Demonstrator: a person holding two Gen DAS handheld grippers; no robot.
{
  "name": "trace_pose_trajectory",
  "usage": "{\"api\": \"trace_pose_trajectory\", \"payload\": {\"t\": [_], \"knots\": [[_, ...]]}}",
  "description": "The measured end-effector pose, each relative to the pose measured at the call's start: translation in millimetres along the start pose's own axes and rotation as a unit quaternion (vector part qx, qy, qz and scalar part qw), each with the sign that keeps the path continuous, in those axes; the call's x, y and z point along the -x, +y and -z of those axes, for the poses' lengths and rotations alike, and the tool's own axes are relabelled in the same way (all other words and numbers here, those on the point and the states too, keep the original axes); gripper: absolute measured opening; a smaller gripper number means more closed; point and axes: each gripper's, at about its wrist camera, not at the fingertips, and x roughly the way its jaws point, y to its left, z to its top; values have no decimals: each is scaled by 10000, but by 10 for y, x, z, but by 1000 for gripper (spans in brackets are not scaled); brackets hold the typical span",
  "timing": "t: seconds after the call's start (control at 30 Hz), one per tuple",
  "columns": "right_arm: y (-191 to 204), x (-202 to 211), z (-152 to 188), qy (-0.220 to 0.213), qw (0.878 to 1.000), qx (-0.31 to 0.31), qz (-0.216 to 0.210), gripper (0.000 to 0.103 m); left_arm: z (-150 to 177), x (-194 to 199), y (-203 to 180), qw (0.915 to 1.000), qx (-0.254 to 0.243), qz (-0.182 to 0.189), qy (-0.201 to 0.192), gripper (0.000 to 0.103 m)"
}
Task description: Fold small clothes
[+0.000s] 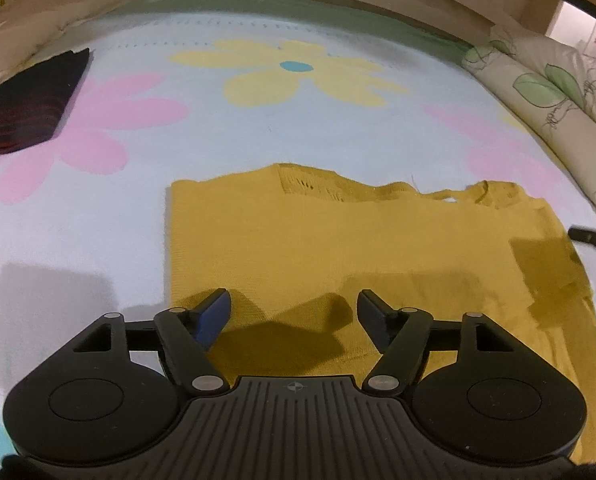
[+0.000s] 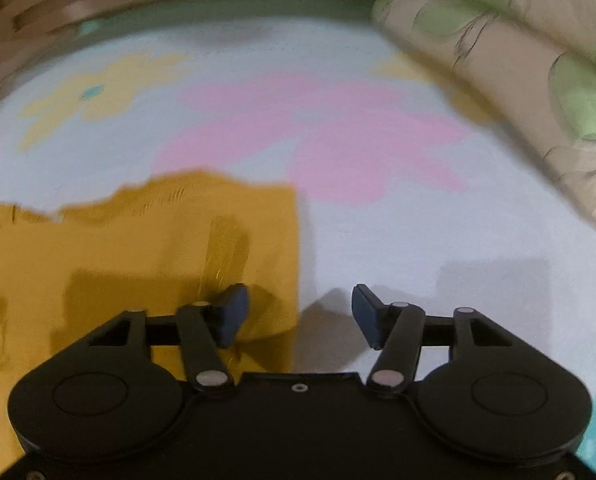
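While the mustard-yellow garment (image 1: 338, 248) is lying spread flat on the flowered bedsheet (image 1: 258, 128), near the middle of the bed, both grippers are being held low over its near edge, one toward each side, seemingly so that a fold can be started evenly. The left gripper (image 1: 294, 314) is being carried wide apart and empty above the garment's near left part, its left finger close to the left edge. The right gripper (image 2: 300, 314) is likewise being held wide and empty, straddling the garment's right edge, one finger over cloth and the other over bare sheet. A dark folded cloth (image 1: 26, 108) is being kept well apart at the far left, probably as finished work, and a leaf-print pillow (image 1: 546, 112) is lying along the right
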Motion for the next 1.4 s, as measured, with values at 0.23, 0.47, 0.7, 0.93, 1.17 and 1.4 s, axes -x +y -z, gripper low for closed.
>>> {"api": "trace_pose_trajectory", "payload": {"t": [0.23, 0.47, 0.7, 0.93, 1.17, 1.4], "knots": [[188, 1, -10, -115, 9989, 217, -408, 62, 56, -44, 21, 9999, -114, -110, -9, 84], [-35, 31, 6, 60, 9997, -107, -228, 75, 86, -27, -6, 9996, -212, -129, 150, 98], [-214, 521, 36, -67, 9978, -263, -603, 86, 195, 446, -80, 9995, -321, -35, -46, 98], [-234, 1041, 234, -15, 9942, -219, -1051, 101, 420, 1079, -232, 9987, -269, 6, -423, 98], [-287, 1564, 660, 71, 9887, -312, -1462, 103, 936, 1460, -351, 9987, -292, 60, -424, 98], [-301, 1866, 1299, 487, 9821, -511, -1744, 103, 1470, 1616, -433, 9989, -454, 38, -114, 98]]}}
